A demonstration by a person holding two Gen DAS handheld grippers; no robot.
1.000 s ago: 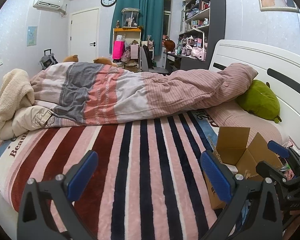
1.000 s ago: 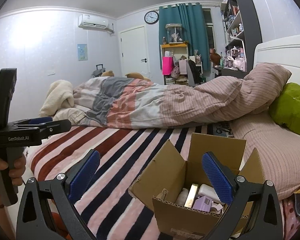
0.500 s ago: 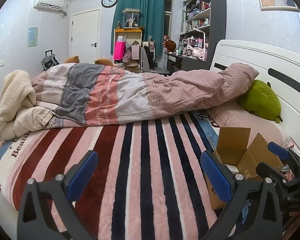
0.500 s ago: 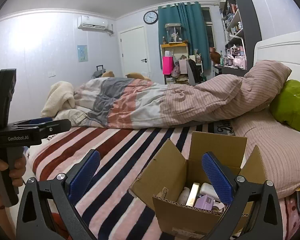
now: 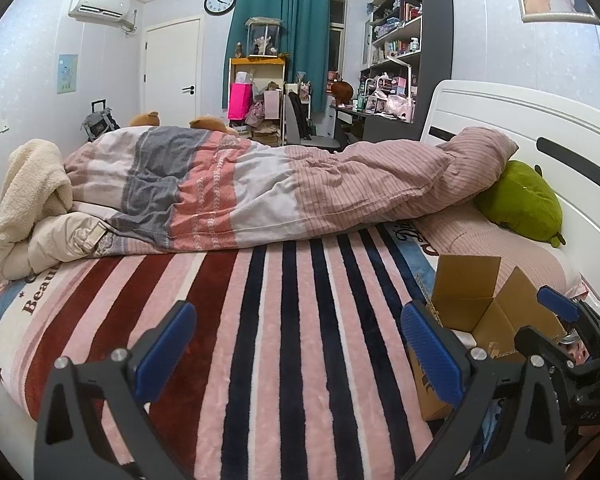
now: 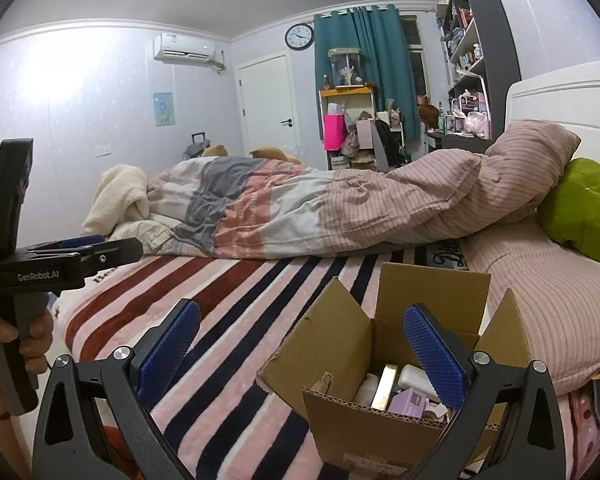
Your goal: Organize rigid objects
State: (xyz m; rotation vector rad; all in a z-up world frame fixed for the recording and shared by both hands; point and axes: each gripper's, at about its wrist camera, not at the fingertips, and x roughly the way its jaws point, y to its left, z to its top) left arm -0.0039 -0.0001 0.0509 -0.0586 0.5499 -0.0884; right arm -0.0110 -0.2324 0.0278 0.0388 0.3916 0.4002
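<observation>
Right wrist view looks down into the open brown corrugated cardboard box standing on the striped plush bed blanket, near the pink ribbed pillow; inside lie small rigid items, a gold-faced bar, a white rounded bottle and a lilac carton. These look light and stiff, the bottle probably smooth and slippery, so I would pinch each across its narrow sides; the box walls would likely buckle if squeezed. Right gripper hangs just above the box with jaws wide apart, empty; left gripper, over bare blanket, is likewise spread and empty. Lower box contents are hidden by its front wall and the right blue pad; labels are unreadable.
</observation>
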